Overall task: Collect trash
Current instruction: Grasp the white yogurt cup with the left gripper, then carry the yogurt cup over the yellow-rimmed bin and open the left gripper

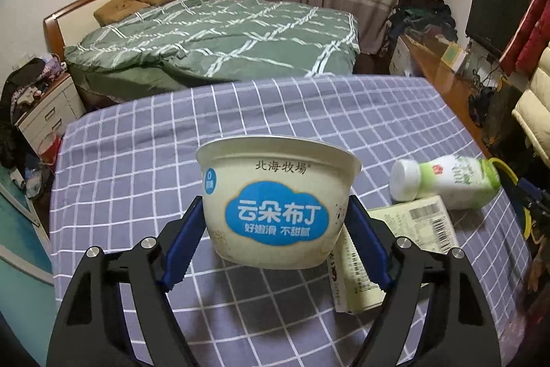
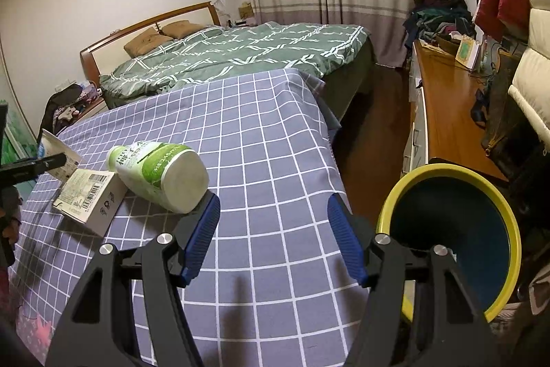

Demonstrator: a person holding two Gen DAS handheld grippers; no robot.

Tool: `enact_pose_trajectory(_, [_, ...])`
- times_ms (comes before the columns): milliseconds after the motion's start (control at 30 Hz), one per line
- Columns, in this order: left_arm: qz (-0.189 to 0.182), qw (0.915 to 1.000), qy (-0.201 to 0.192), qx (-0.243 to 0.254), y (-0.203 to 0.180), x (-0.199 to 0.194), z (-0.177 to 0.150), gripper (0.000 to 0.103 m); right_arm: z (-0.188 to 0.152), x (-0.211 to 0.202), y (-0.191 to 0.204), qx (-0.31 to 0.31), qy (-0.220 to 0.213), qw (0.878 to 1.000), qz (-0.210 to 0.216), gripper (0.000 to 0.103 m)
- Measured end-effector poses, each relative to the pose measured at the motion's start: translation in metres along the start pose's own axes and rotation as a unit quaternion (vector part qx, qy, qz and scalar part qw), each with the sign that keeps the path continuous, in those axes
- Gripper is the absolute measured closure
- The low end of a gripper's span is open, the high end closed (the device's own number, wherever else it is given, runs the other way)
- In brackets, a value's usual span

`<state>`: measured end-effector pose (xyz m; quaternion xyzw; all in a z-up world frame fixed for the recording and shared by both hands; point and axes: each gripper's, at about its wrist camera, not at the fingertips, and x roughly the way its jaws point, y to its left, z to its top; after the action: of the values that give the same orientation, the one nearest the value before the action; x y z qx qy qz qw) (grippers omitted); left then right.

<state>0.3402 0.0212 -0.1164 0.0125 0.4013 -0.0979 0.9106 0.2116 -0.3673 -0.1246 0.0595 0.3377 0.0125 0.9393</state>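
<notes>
Between the blue pads of the left gripper (image 1: 275, 229) stands a cream pudding cup (image 1: 278, 198) with a blue cloud label; both pads lie against its sides, so the gripper is closed on the cup, which appears tilted slightly and raised just off the checked cloth of the desk (image 1: 137, 143). Behind and to the right of the cup a flat carton (image 1: 422, 222) with a barcode lies on the cloth, partly hidden by the right-hand pad. Beyond the carton a white and green bottle (image 1: 447, 181) lies on its side, cap toward the cup, touching the carton's far edge.

Right wrist view: the right gripper (image 2: 273, 236) hangs over bare cloth with its jaws standing well apart and nothing between them. The bottle's base lies just beside the left-hand pad. A bin (image 2: 447, 236) with a yellow rim and dark interior stands off the desk's right edge, close to the gripper's right-hand finger. A bed (image 2: 240, 54) with a green quilt fills the background.
</notes>
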Motion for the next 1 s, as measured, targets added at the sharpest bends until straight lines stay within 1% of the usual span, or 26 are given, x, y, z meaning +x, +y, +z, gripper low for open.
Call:
enact_pose_trajectory(133, [0.002, 0.9998, -0.018, -0.001, -0.007, -0.025, 0.006, 0.024, 0.001, -0.004, -0.003, 0.004, -0.013, 1.000, -0.012, 0.041])
enact_pose_trajectory(233, [0.001, 0.9996, -0.029, 0.005, -0.020, -0.043, 0.010, 0.024, 0.003, -0.012, -0.008, 0.013, -0.022, 0.999, -0.021, 0.041])
enact_pose_trajectory(333, [-0.013, 0.9992, -0.035, 0.011, -0.042, -0.056, 0.015, 0.024, 0.005, -0.025, -0.014, 0.014, -0.029, 0.999, -0.025, 0.041])
enact_pose_trajectory(433, [-0.030, 0.9983, -0.040, 0.029, -0.074, -0.063, 0.021, 0.024, 0.001, -0.040, -0.024, 0.011, -0.033, 0.999, -0.031, 0.041])
enact_pose_trajectory(567, [-0.066, 0.9956, -0.038, 0.055, -0.126, -0.063, 0.031, 0.024, -0.010, -0.065, -0.044, 0.010, -0.044, 0.998, -0.051, 0.041])
enact_pose_trajectory(733, [-0.114, 0.9887, -0.029, 0.093, -0.202, -0.052, 0.039, 0.024, -0.026, -0.091, -0.080, 0.031, -0.053, 0.994, -0.085, 0.041])
enact_pose_trajectory(800, [-0.136, 0.9842, -0.021, 0.111, -0.241, -0.045, 0.040, 0.024, -0.031, -0.100, -0.096, 0.045, -0.055, 0.993, -0.097, 0.041])
enact_pose_trajectory(833, [-0.143, 0.9828, -0.018, 0.116, -0.253, -0.043, 0.041, 0.024, -0.034, -0.104, -0.105, 0.052, -0.056, 0.992, -0.102, 0.041])
enact_pose_trajectory(933, [-0.172, 0.9746, -0.005, 0.143, -0.306, -0.033, 0.037, 0.024, -0.048, -0.120, -0.129, 0.074, -0.060, 0.987, -0.127, 0.041])
enact_pose_trajectory(967, [-0.185, 0.9705, 0.002, 0.155, -0.330, -0.029, 0.036, 0.024, -0.053, -0.123, -0.136, 0.081, -0.060, 0.986, -0.132, 0.041])
enact_pose_trajectory(1000, [-0.191, 0.9682, 0.006, 0.161, -0.344, -0.025, 0.034, 0.024, -0.056, -0.126, -0.141, 0.086, -0.059, 0.985, -0.136, 0.041])
